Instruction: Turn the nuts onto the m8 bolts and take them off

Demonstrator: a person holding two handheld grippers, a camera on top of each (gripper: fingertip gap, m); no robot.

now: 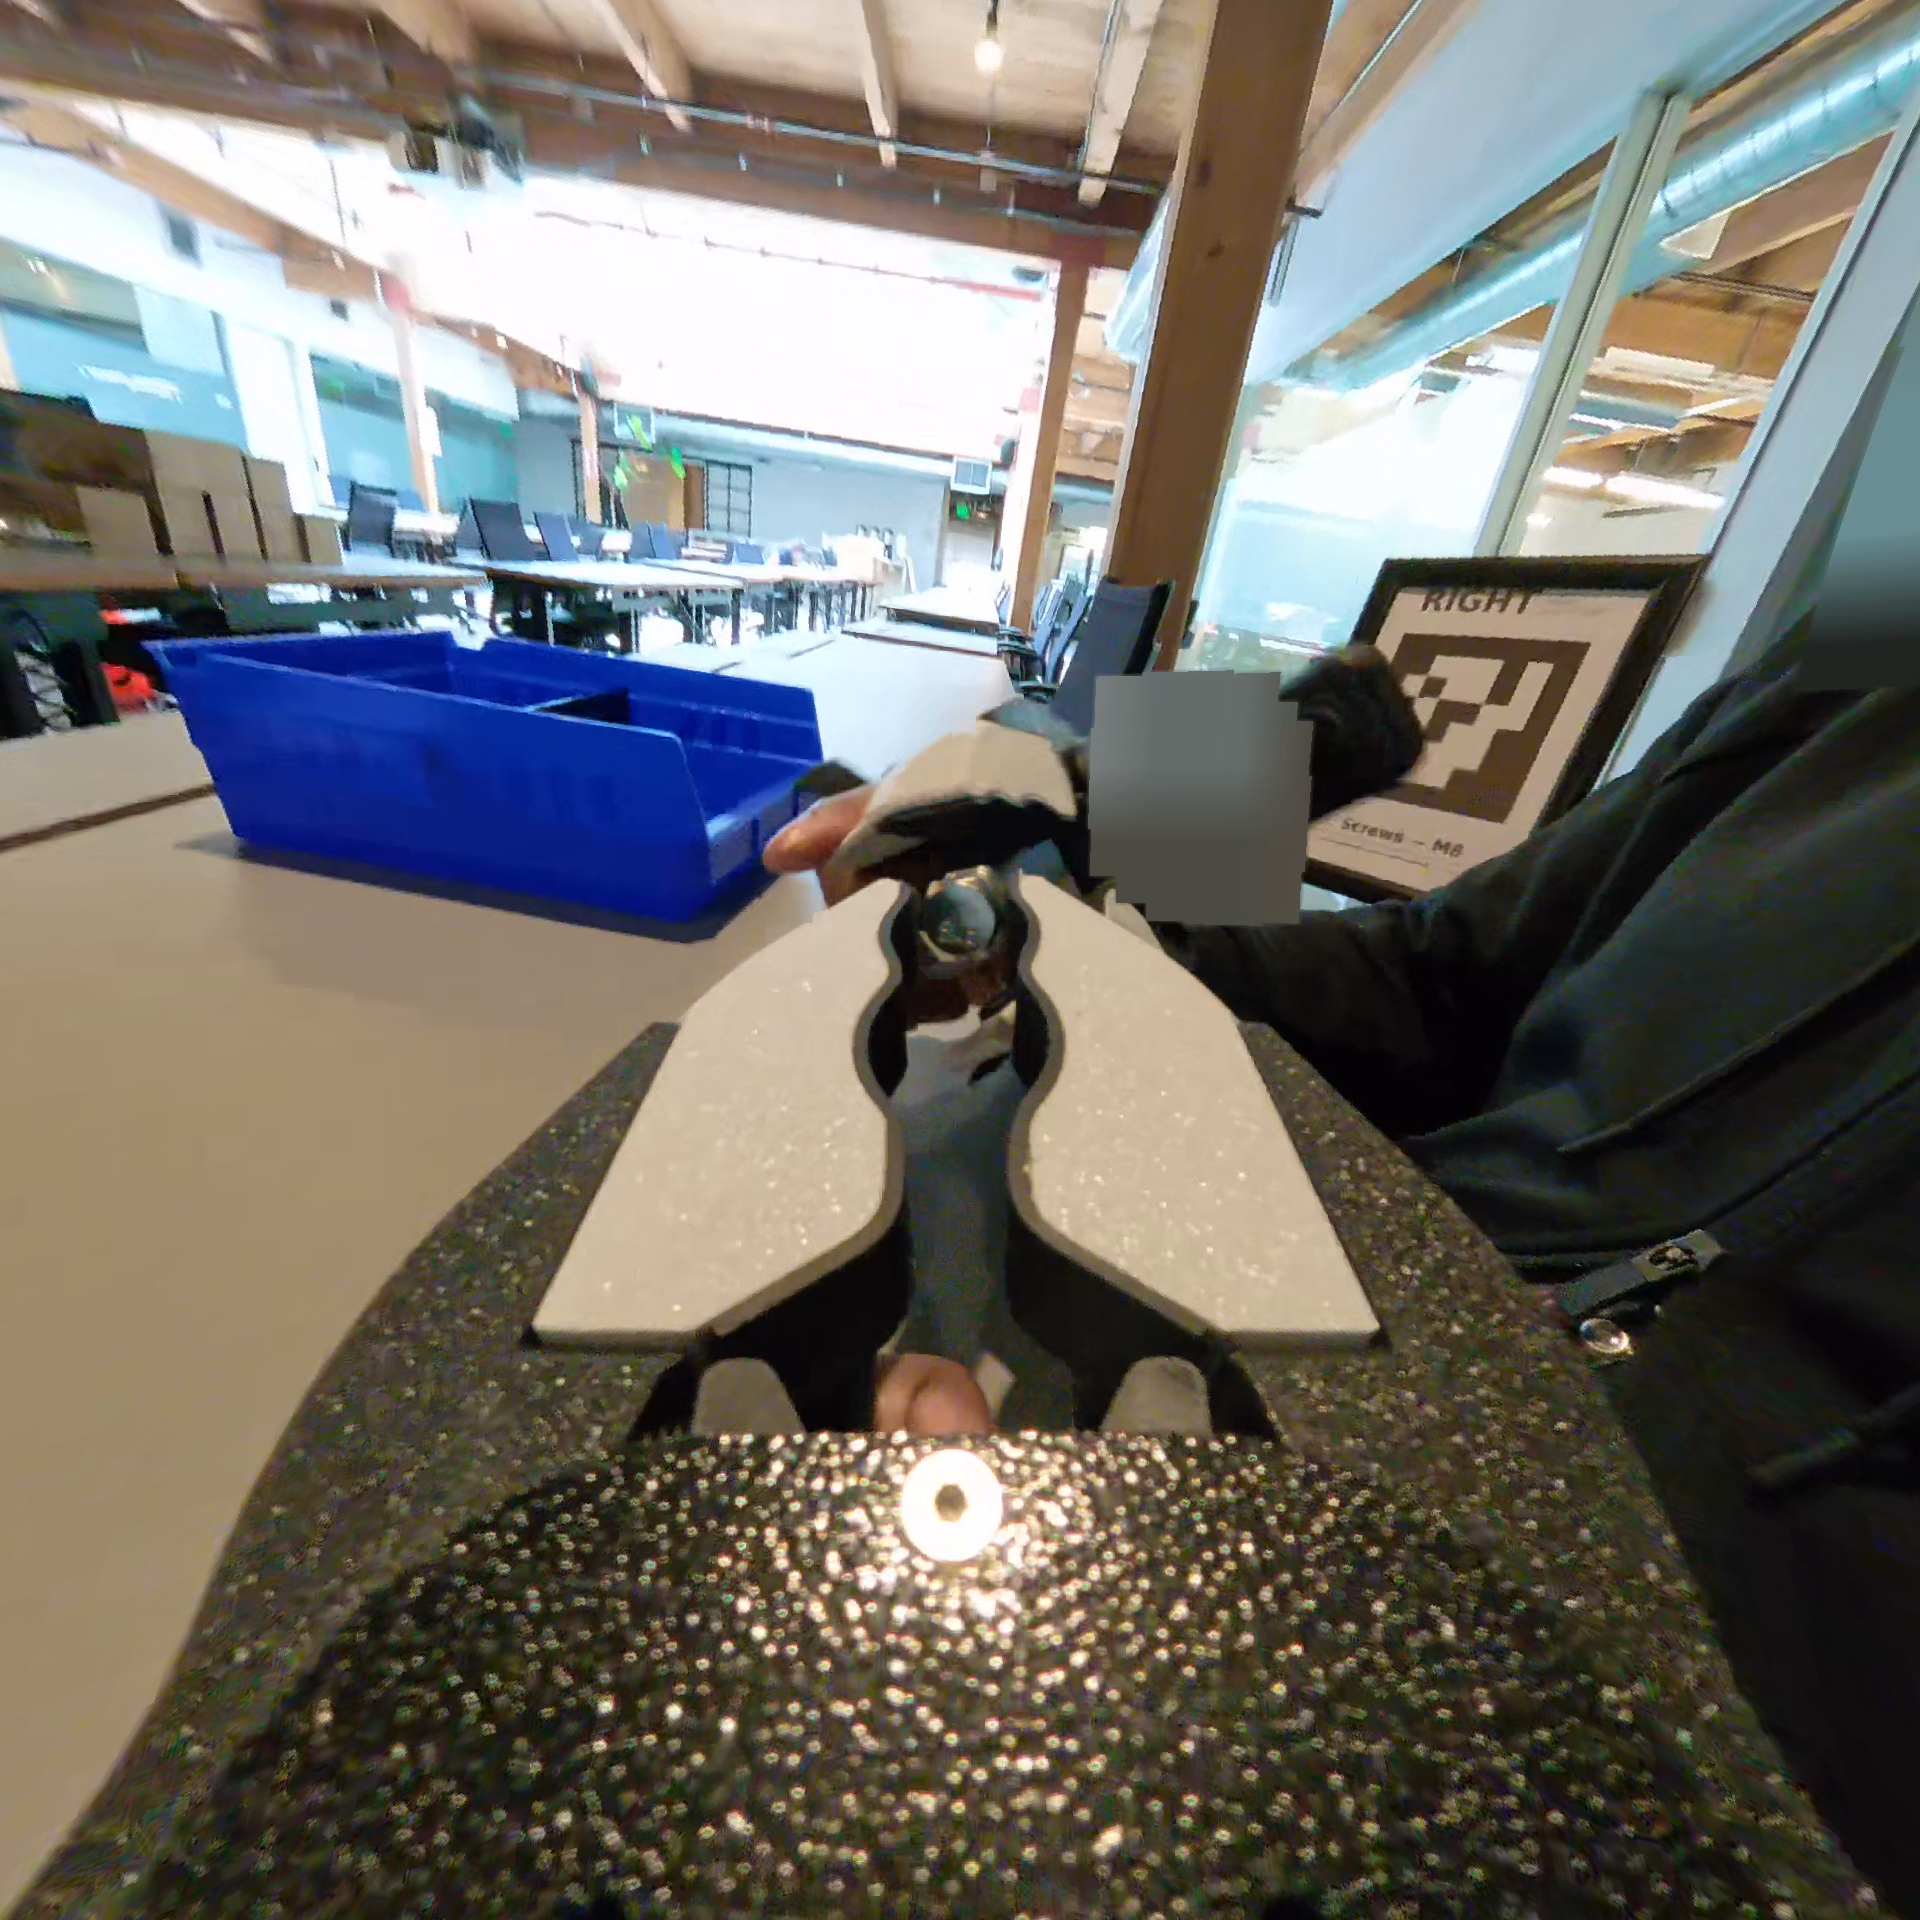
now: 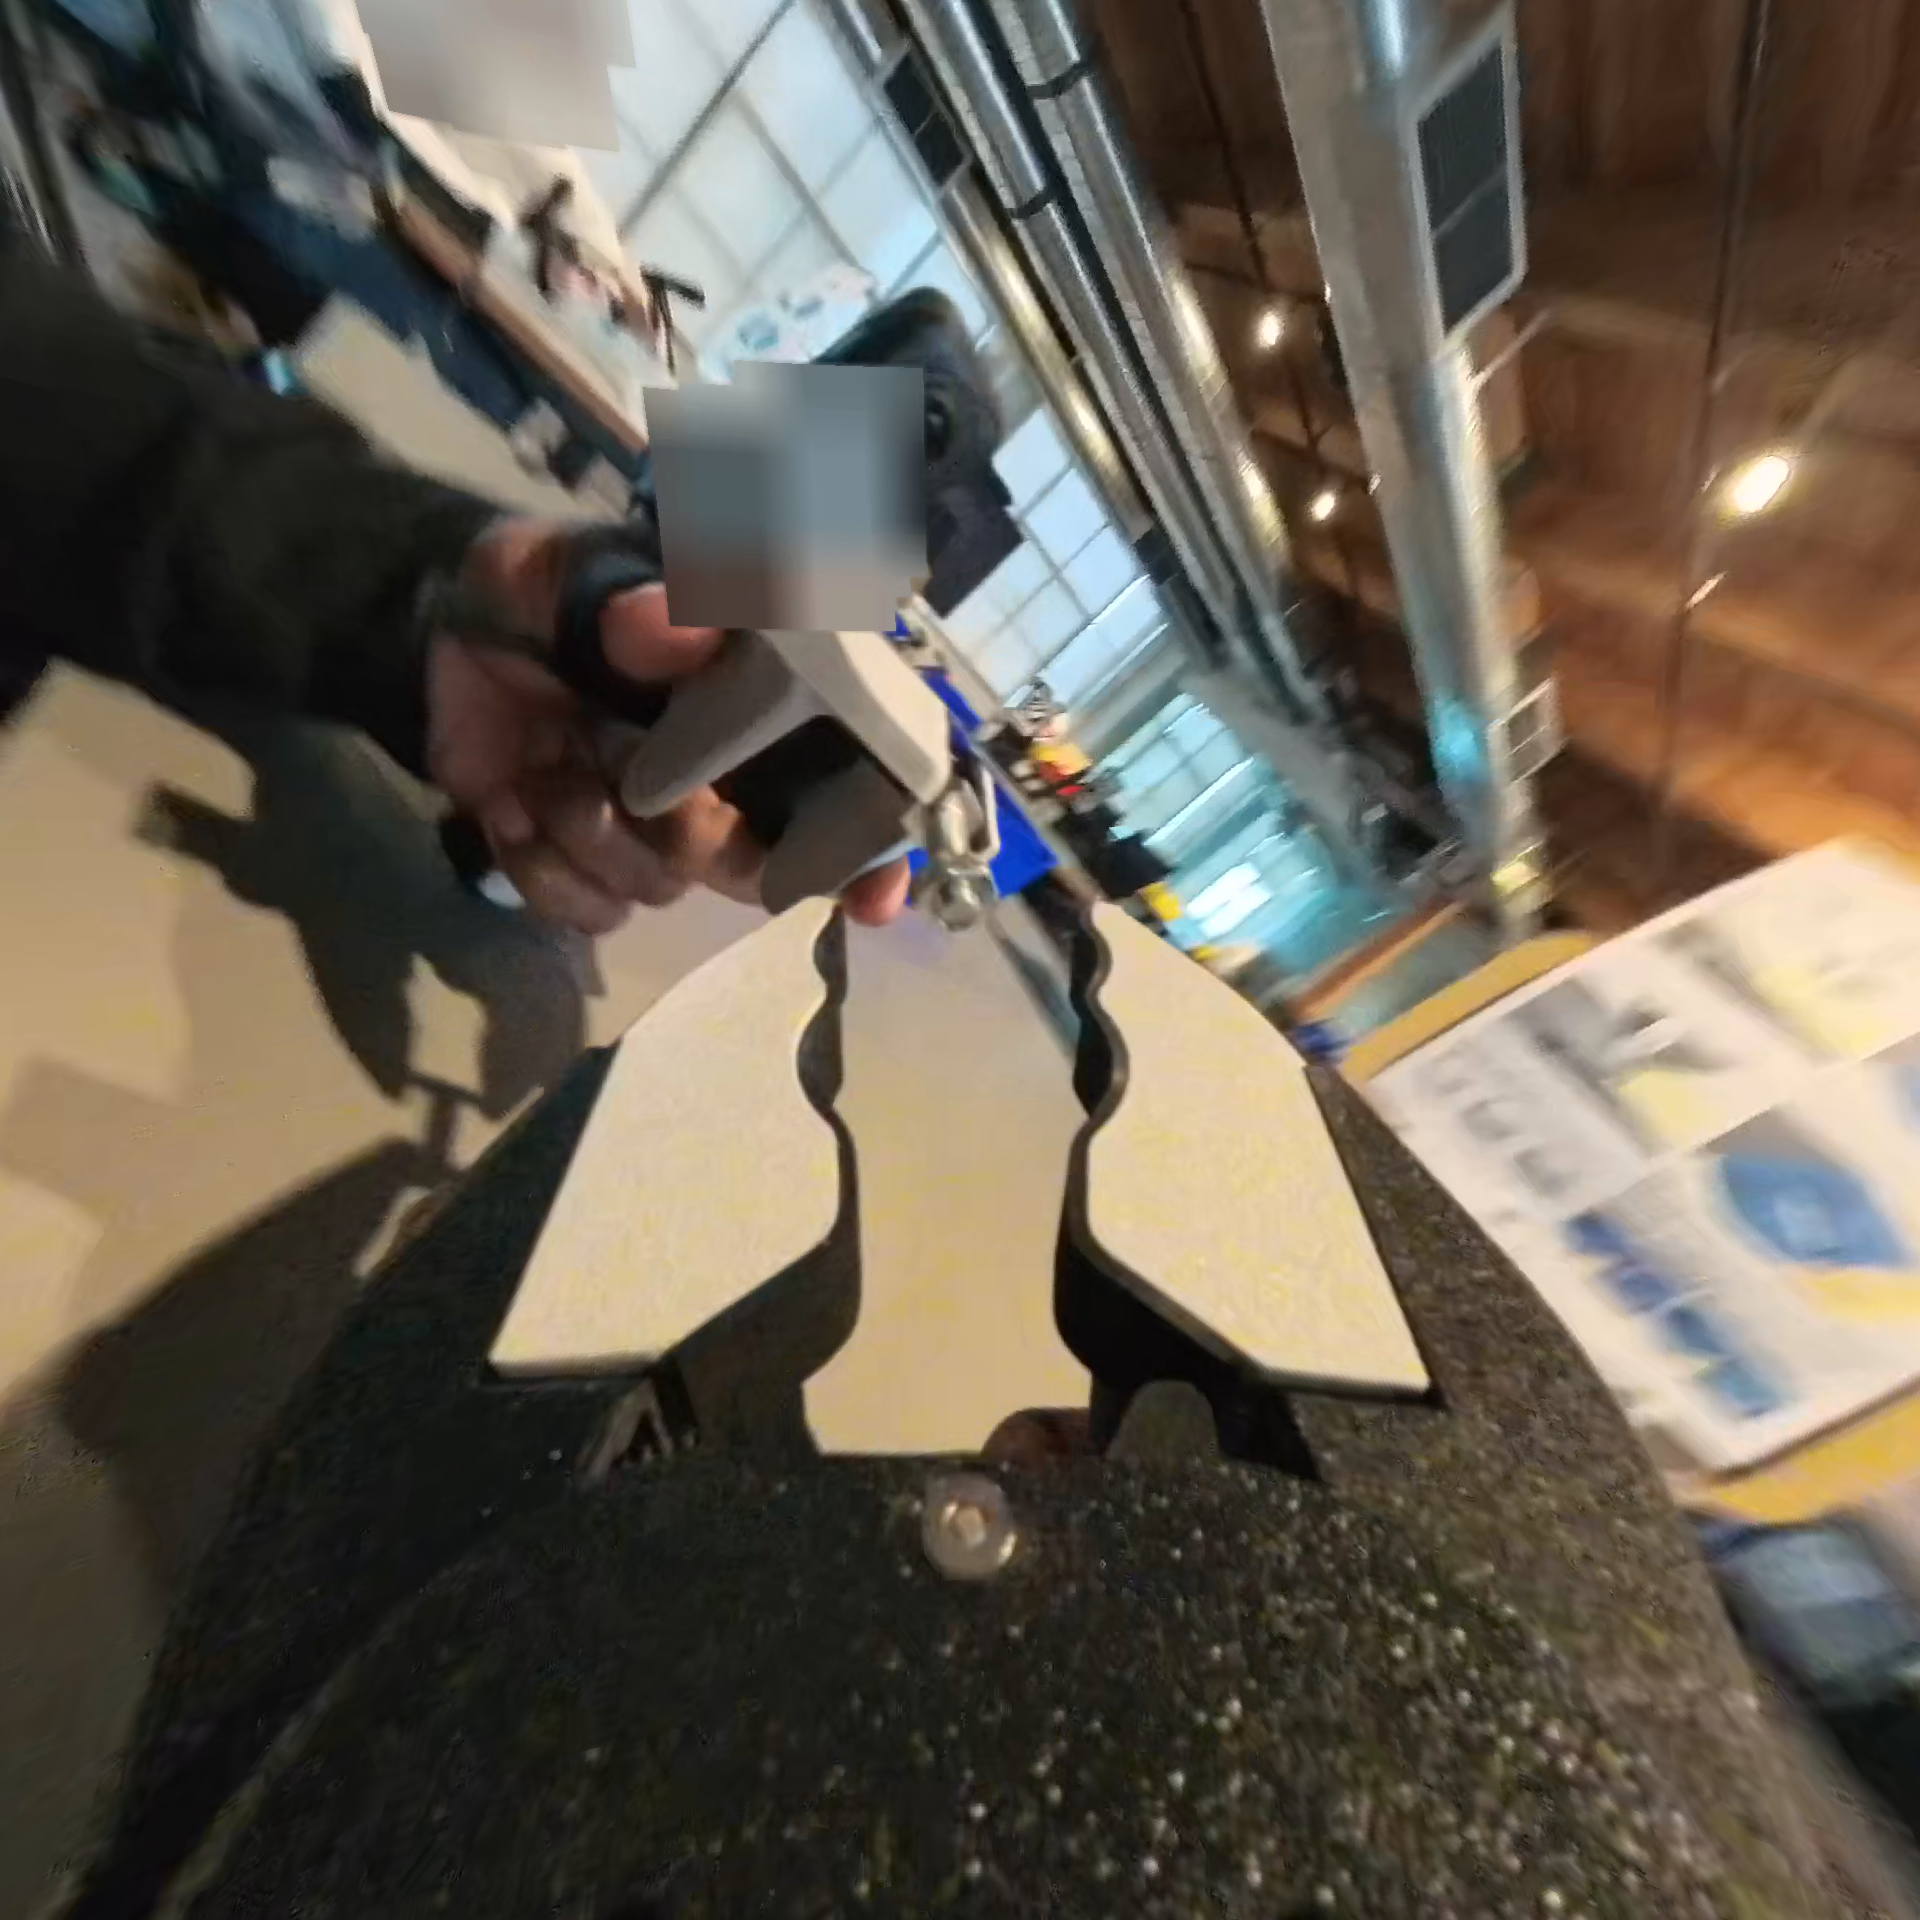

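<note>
Silver steel M8 bolt (image 2: 951,852) with its nut is sitting clenched in the left gripper (image 1: 958,914), pointing toward the right gripper (image 2: 961,935), whose fingers are hanging released just beside it.

Shiny metal bolt (image 1: 951,920); glossy blue plastic bin (image 1: 488,758).

My left gripper (image 1: 954,914) hides most of the bolt (image 1: 951,925) between its fingertips; I cannot tell whether a nut sits there. Motion blurs my right wrist view, and the posters (image 2: 1714,1164) are unreadable.
</note>
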